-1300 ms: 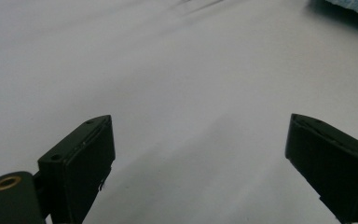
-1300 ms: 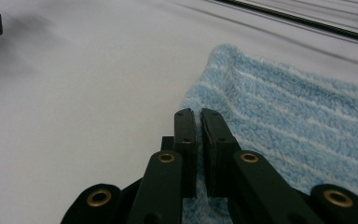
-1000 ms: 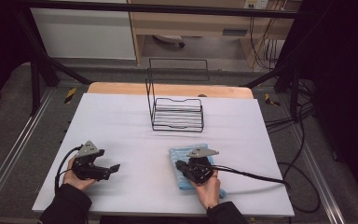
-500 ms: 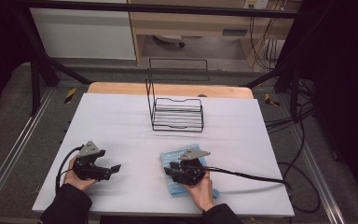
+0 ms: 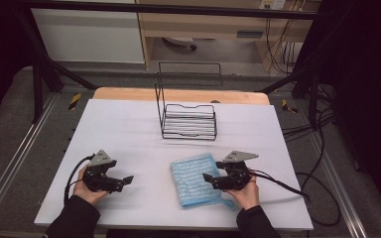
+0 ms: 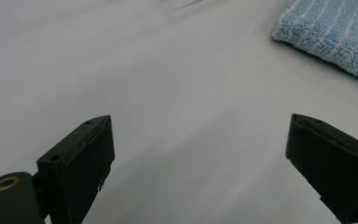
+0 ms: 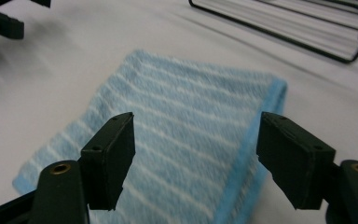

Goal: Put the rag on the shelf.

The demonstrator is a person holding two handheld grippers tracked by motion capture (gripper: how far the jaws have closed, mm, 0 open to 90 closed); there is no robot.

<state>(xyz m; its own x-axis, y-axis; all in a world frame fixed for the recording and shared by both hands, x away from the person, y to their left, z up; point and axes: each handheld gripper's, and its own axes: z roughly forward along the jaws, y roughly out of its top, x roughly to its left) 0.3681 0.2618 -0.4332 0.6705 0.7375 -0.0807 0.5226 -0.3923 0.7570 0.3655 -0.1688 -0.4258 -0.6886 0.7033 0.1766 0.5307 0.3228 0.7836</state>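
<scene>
A light blue striped towel (image 5: 194,179) lies folded flat on the white table (image 5: 129,134), near the front edge. My right gripper (image 5: 213,171) sits at the towel's right edge and points left over it. Its jaws have just been opening. In the right gripper view it (image 7: 196,154) stands open, with the towel (image 7: 182,116) lying under the gap and touching neither pad. My left gripper (image 5: 125,180) rests at the front left, open and empty, pointing right toward the towel. In the left gripper view (image 6: 198,168) the towel's corner (image 6: 331,32) shows at the upper right.
A black wire rack (image 5: 188,121) stands at the middle back of the table, also seen in the right gripper view (image 7: 298,28). Cables trail off the table's right side. Bare white table lies between the two grippers and the rack.
The right gripper first slid left across the towel, then drew back to the right off it, and its jaws went from shut to open. The left gripper stayed put.
</scene>
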